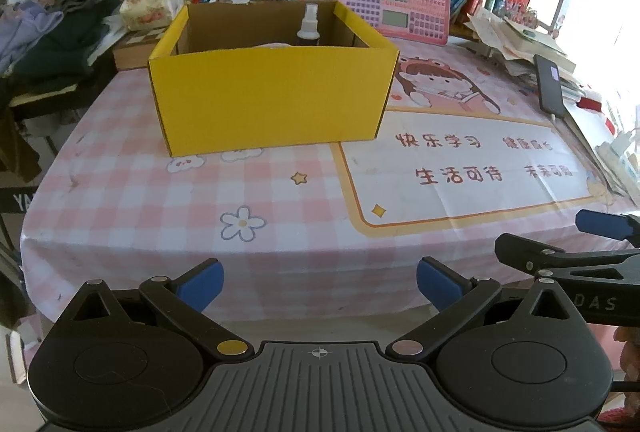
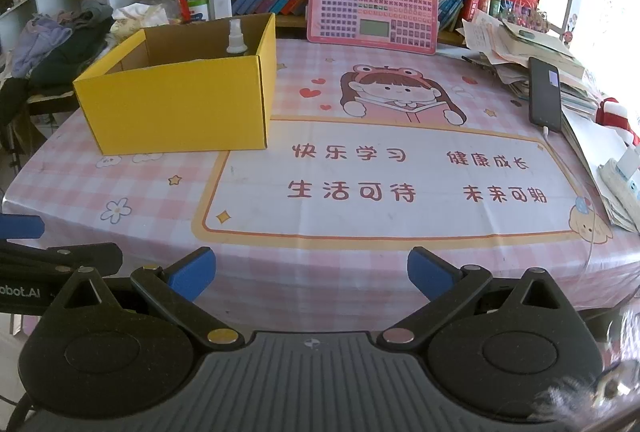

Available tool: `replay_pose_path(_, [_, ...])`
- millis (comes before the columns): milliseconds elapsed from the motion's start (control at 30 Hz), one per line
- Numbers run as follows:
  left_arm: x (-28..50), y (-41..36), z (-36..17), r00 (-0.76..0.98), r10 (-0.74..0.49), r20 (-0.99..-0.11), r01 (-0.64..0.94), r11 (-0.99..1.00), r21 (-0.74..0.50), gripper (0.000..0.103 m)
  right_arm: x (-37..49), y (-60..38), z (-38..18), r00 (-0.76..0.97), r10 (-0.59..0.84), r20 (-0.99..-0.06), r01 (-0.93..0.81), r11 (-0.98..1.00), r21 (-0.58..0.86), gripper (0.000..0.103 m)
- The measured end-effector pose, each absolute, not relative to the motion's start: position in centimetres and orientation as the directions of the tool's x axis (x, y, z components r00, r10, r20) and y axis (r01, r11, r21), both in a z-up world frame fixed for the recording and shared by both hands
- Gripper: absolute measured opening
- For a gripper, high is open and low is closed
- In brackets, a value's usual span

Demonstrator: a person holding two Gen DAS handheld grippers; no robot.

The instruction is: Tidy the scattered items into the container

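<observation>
Phone (image 2: 545, 97) cable visible from right wrist only — claws apart.

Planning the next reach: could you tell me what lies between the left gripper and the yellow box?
Only bare checked tablecloth separates the left gripper from the yellow box, shown in the left wrist view.

Ahead of me the box (image 1: 272, 100) sits on the tablecloth (image 1: 280, 200) with a spray bottle (image 1: 309, 26) standing inside, and a phone (image 2: 544, 94) lies far right.
</observation>
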State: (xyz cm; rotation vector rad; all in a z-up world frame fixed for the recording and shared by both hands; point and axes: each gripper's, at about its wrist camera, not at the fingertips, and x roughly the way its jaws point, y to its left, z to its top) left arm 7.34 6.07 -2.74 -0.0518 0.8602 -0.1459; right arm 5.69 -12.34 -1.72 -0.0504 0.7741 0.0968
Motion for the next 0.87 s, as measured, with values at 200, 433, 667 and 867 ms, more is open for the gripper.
replay_pose_path(200, [7.43,6.07,-2.75,0.638,-0.144,-0.756,0.104,0.989,-0.101,0.103,5.73,-12.35,-1.8,0.71,0.067,-0.701,-0.104,0.995,-0.01,0.103])
replay_pose_path(433, [7.44,5.74,-2.63,0.64,-0.131,-0.757,0.111,0.991,-0.078,0.103,5.89,-12.41,-2.06,0.703,0.065,-0.708,-0.102,0.995,-0.009,0.103])
replay_pose_path(667, [7.5,5.92,-2.94,0.637,-0.135,-0.759,0.103,0.991,-0.089,0.103,6.11,-12.33,-2.1,0.697,0.067,-0.714,-0.106,0.994,-0.01,0.103])
replay_pose_path(867, [8.02,6.14,-3.08,0.629,-0.138,-0.765,0.09,0.99,-0.105,0.103,6.46,-12.4,-2.16,0.692,0.067,-0.718,-0.106,0.994,-0.009,0.103])
